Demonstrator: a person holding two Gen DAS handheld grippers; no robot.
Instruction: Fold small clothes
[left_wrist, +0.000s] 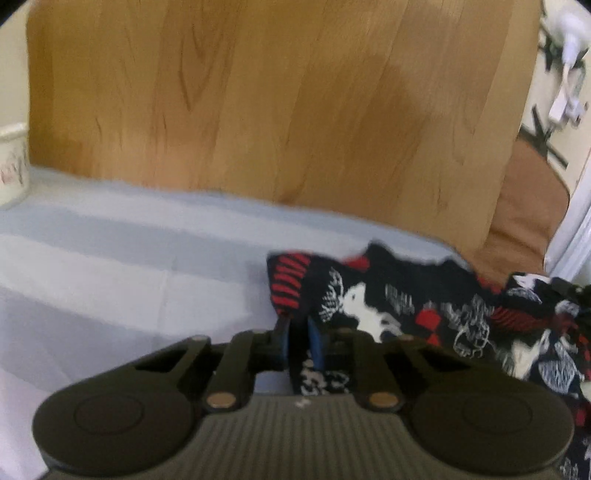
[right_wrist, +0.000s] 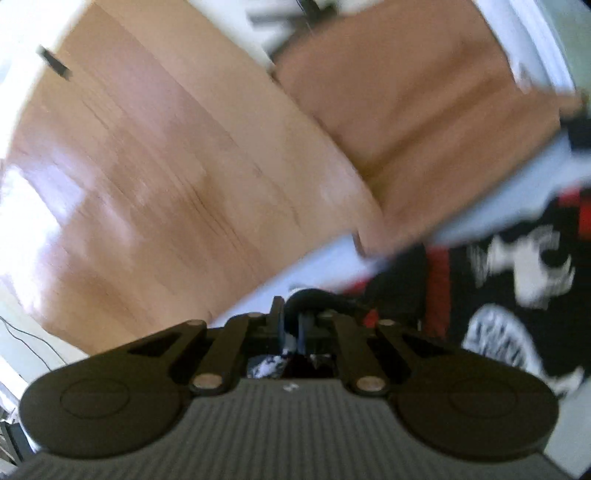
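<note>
Both tongs pinch the cloth

The left tongs (left_wrist: 297, 332) and right tongs (right_wrist: 291, 325) are squeezed shut on the black patterned cloth (left_wrist: 424, 306).

Black garment (left_wrist: 424, 306) with red-and-white print, pale-blue cloth (left_wrist: 110, 258)

In the left wrist view the cloth (left_wrist: 110, 266) covers the lower left of the frame. The garment (left_wrist: 424, 306) lies on it at the lower right. The wooden board (left_wrist: 258, 103) stands behind them. 1 pot (left_wrist: 13, 166) sits at the left edge.
</note>
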